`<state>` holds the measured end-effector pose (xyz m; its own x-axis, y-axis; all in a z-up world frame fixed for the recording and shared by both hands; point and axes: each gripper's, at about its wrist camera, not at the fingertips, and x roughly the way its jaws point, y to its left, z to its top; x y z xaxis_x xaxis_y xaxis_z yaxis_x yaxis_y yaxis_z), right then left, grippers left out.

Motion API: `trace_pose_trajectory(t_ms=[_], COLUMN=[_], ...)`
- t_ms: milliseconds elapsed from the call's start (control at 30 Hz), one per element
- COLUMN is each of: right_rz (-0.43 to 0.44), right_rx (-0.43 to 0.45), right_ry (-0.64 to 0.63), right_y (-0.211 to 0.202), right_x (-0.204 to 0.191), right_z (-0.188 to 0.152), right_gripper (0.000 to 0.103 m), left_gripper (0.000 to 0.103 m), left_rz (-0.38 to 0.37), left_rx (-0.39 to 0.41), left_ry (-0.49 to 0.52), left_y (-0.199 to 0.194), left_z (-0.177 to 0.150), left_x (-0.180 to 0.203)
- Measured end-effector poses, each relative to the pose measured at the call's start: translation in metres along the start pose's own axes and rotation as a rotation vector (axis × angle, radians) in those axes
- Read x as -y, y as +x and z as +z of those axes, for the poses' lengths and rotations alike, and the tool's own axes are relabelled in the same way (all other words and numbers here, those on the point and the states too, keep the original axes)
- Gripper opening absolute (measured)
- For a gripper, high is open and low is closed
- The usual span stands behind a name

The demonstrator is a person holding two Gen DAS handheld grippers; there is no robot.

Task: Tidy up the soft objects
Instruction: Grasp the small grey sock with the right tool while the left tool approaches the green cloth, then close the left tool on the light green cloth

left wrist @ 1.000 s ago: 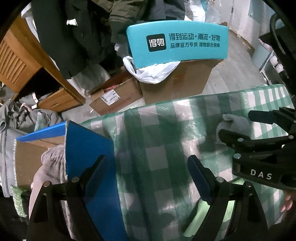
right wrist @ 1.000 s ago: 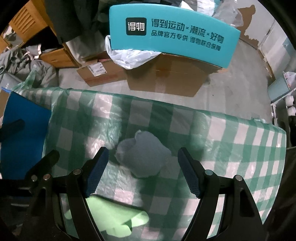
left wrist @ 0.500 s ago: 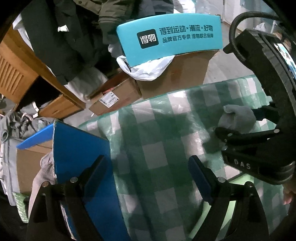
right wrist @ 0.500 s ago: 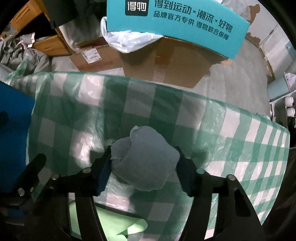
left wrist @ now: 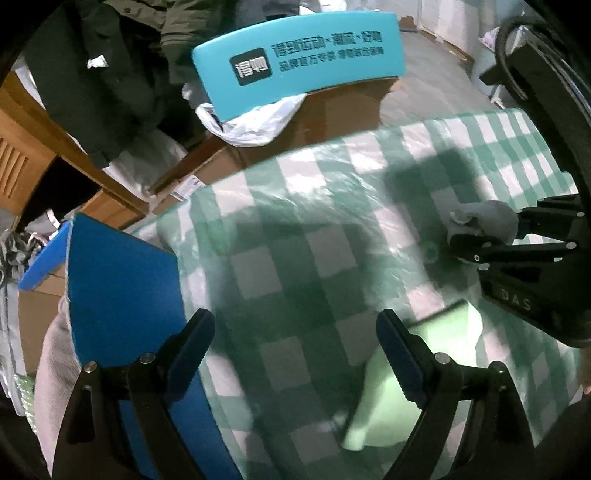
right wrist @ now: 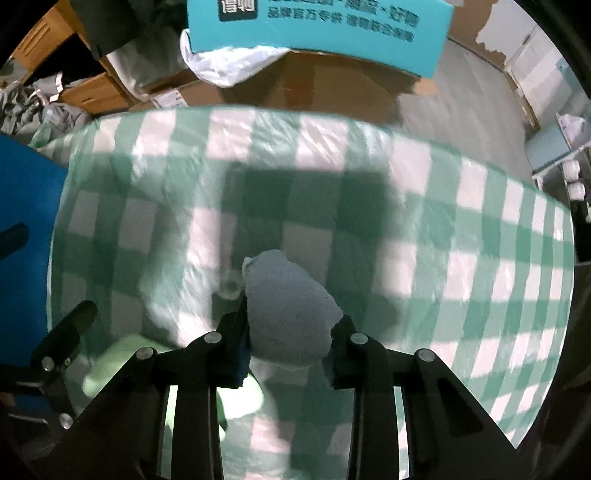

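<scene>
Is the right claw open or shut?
Shut. The right claw squeezes the grey pouch between both fingers.

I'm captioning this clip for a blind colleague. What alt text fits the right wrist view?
The right gripper is shut on a gray soft toy above a green-and-white checked tablecloth. A pale green soft object lies lower left, beside the other gripper's finger and a blue box. Beyond the table are cardboard boxes and a teal box.
</scene>
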<state>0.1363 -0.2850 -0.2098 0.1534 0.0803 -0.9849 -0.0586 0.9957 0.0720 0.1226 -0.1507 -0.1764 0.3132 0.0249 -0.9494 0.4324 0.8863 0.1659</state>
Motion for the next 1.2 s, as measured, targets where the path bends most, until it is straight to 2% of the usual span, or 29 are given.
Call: trace_pose_trajectory(t_ms=[133,333,567,800,1033,1200], right_rz=[-0.001,-0.006,0.005,0.028,0.047,0.057], right_rx=[-0.017,-0.023,-0.025,-0.032,-0.038,-0.034], right_ry=[0.015,0.043,0.059,0.068,0.083,0.100], right_y=[-0.002,-0.007,-0.011,-0.010,-0.002,0.005], right_x=[0.010,0.027,0.041,0.042,0.044,0.050], right_z=[-0.019,-0.044,-0.071,-0.083,-0.086,-0.084], right_gripper=[0.028,0.028,0.028,0.030,0.044,0.048], left_gripper=[0.090,0.090,0.090,0.090,0.091,0.091], left_rz=[-0.053,-0.076,-0.144,-0.217,-0.197,-0.195], left_rx=[-0.007,-0.029,-0.059,-0.082,-0.110,-0.131], left_ry=[0.022,0.050,0.051,0.051,0.092,0.098], left_y=[-0.001,-0.001,-0.002,-0.001,0.009,0.020], left_z=[-0.007,-0.015,-0.024,-0.032,-0.037,-0.036], left_x=[0.013,0.030,0.042,0.056,0.074,0.081])
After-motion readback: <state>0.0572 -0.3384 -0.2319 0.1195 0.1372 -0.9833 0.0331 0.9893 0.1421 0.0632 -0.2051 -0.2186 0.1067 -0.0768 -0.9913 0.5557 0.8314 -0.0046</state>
